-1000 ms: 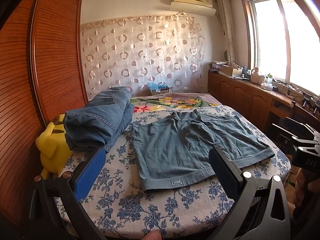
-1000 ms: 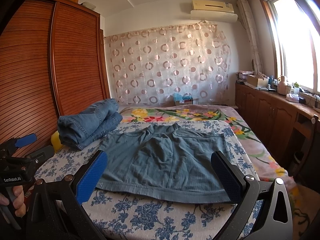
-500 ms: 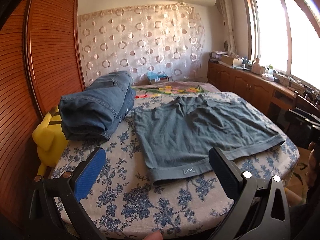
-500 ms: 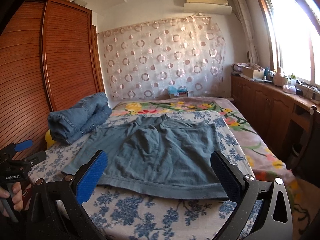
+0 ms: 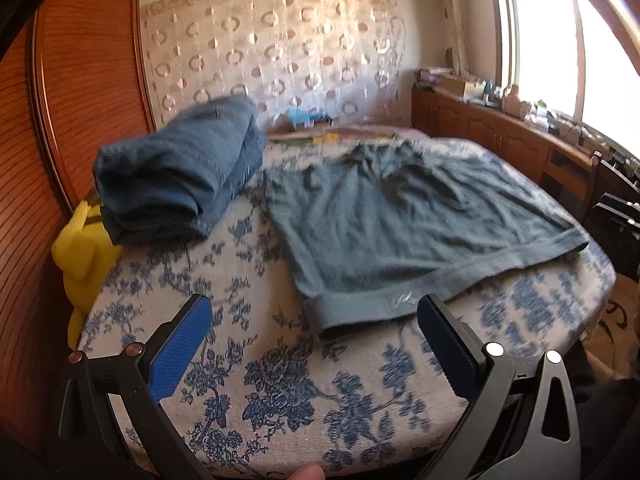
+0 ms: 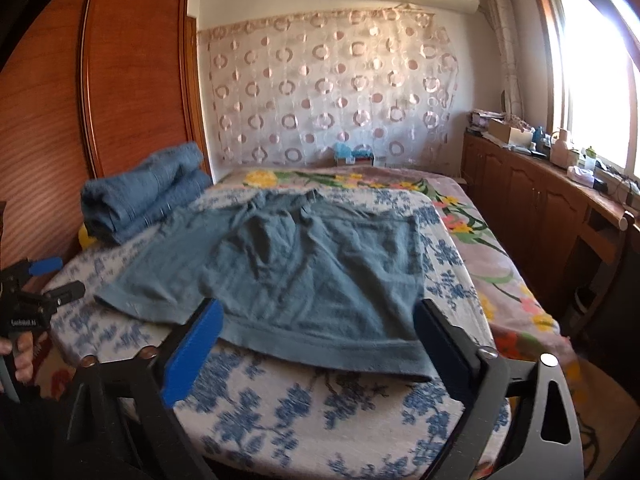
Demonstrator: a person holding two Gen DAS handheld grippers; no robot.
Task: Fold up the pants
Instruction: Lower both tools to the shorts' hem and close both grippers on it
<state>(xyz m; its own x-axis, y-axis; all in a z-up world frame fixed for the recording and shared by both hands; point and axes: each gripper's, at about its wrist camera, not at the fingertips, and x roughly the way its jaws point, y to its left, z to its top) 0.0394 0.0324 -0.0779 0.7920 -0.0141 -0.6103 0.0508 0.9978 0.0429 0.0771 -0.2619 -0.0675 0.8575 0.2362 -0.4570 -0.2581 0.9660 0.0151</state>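
While both grippers are held above the near edge of the bed (image 5: 280, 400), a pair of blue-green shorts (image 5: 400, 232) is seen spread flat on the floral bedspread, its waist toward the far curtain (image 6: 332, 88) and its hemmed leg ends toward the cameras. In the left wrist view, the left gripper (image 5: 316, 348) is shown with its jaws spread wide and nothing between them; the near left corner of the shorts' hem is framed between the two blue pads, though no contact with the cloth is seen. In the right wrist view, the right gripper (image 6: 316, 340) is likewise shown with jaws released and unloaded, the hem of the shorts (image 6: 304, 272) being framed between its fingers, apart from them. The left gripper (image 6: 28, 296) is also seen at the left border of that view, gripped by a hand beside the bed. A stack of folded jeans (image 5: 176, 176) is laid at the left side of the bed, just beside the shorts, and a yellow plush toy (image 5: 84, 248) is wedged between the jeans and the wooden wardrobe (image 5: 48, 160). Both views are somewhat blurred. A wooden cabinet row (image 6: 532, 216) is seen under the window on the right.
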